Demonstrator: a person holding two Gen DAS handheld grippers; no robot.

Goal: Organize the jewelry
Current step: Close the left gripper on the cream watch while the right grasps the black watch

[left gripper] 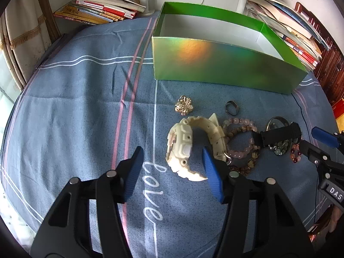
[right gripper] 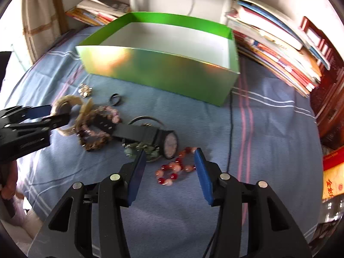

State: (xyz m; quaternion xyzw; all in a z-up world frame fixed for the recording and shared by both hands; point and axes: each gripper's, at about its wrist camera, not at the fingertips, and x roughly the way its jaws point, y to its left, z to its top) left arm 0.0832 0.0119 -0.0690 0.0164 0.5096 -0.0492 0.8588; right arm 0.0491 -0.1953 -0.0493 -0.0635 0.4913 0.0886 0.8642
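A cream watch lies on the blue cloth, just ahead of my open left gripper, whose jaws stand on either side of its case. Beside it lie pink and brown bead bracelets, a black watch, a dark ring and a gold brooch. My open right gripper hovers over a red and pink bead bracelet. The open green box stands behind the jewelry and looks empty.
Stacks of books lie at the back left and more books at the right of the box. A thin black cable runs over the cloth on the right.
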